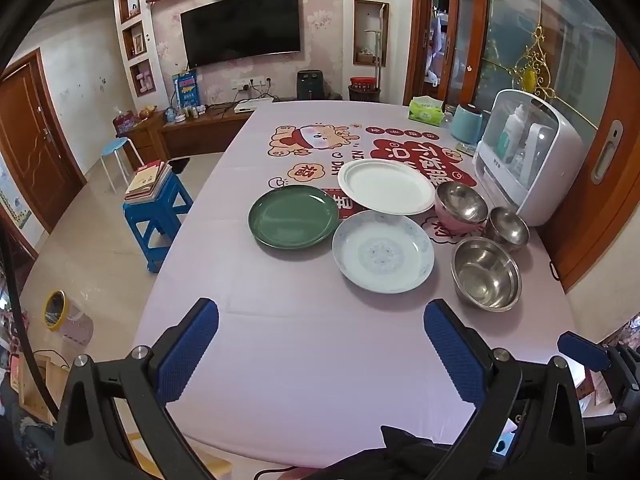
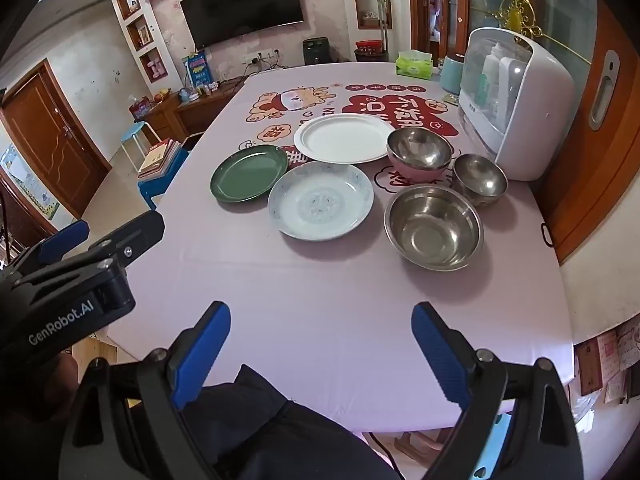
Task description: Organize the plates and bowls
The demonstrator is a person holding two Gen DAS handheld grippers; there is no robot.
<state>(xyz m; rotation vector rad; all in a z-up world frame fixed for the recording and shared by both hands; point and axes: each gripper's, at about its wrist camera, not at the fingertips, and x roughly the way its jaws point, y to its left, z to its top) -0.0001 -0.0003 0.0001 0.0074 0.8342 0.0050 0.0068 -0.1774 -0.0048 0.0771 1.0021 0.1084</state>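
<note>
Plates: three, grouped mid-table on the pink cloth (image 2: 320, 300), none stacked flat.
Green plate (image 1: 293, 216): leftmost, beside the other two.
White plate (image 1: 386, 187): farthest of the three; its near edge overlaps the patterned plate's far rim.
Patterned plate (image 1: 383, 252): nearest, pale blue print, just right of the green one.
Bowls: three, to the right of the plates.
Pink bowl (image 2: 418, 156): steel-lined, next to the white plate.
Small bowl (image 2: 479, 179): steel, beside the cabinet.
Large bowl (image 2: 434, 226): steel, nearest, just right of the patterned plate.
Cabinet (image 2: 520, 100): white, clear-fronted, at the table's right edge.
Left gripper (image 1: 320, 350): fingers wide apart, holding nothing, over bare cloth short of the plates.
Right gripper (image 2: 320, 354): fingers wide apart, holding nothing, at the near table edge.
</note>
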